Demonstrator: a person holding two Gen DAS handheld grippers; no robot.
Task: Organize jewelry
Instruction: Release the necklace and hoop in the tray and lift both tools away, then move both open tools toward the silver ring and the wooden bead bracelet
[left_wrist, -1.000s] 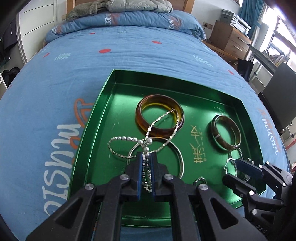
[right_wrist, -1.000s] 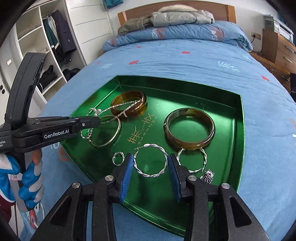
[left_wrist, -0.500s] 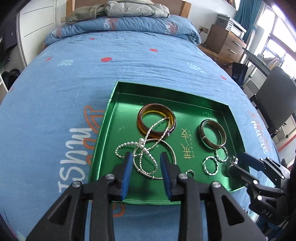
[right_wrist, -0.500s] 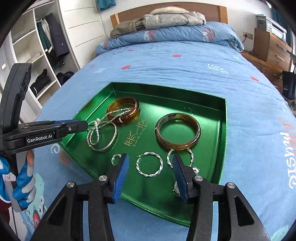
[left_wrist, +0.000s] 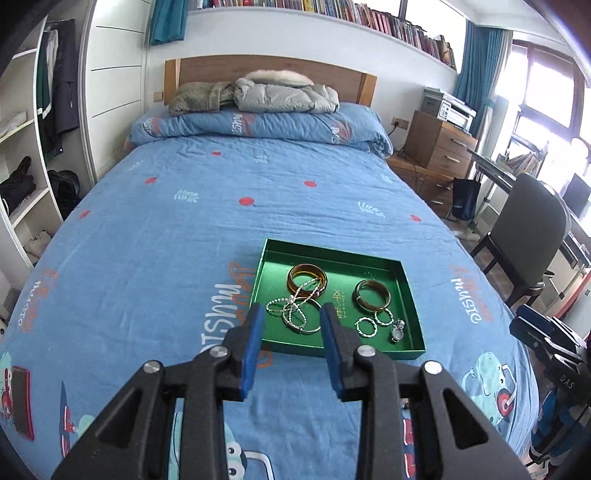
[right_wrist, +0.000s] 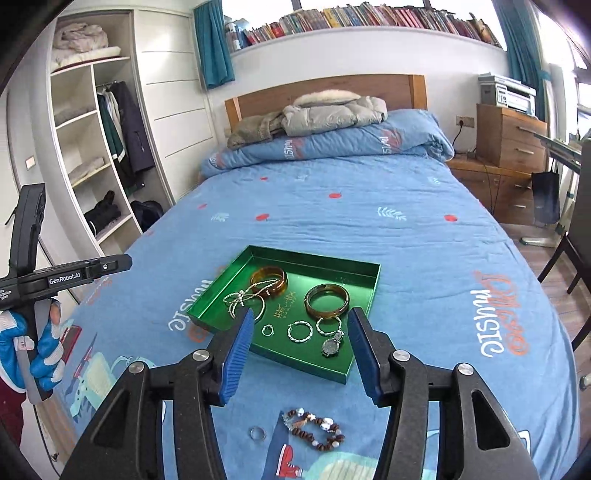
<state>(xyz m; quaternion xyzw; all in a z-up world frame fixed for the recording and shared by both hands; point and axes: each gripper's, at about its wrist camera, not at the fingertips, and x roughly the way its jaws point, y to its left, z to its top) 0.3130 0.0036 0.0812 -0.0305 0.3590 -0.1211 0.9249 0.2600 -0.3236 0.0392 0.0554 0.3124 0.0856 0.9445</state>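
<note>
A green tray (left_wrist: 409, 295) (right_wrist: 364, 291) lies on the blue bed. It holds an amber bangle (left_wrist: 307, 276) (right_wrist: 269, 276), a brown bangle (left_wrist: 371, 293) (right_wrist: 326, 300), a silver chain (left_wrist: 293, 304) (right_wrist: 240, 297) draped over a silver hoop, two twisted rings (right_wrist: 300, 331), a small ring (right_wrist: 267, 329) and a watch (left_wrist: 397, 331) (right_wrist: 331, 345). A bead bracelet (right_wrist: 314, 428) and a plain ring (right_wrist: 257, 433) lie on the bedcover in front of the tray. My left gripper (left_wrist: 291, 317) is open and empty, held back above the tray's near edge. My right gripper (right_wrist: 300, 325) is open and empty, also raised.
Folded coats (left_wrist: 258, 94) lie on the rolled duvet at the headboard. An open wardrobe (right_wrist: 96, 155) stands left of the bed. A wooden dresser (left_wrist: 439, 146), a desk and a chair (left_wrist: 532, 236) stand to the right.
My left gripper let go of the silver chain, which now lies in the tray. Both grippers opened wider and pulled back and up from the tray.
</note>
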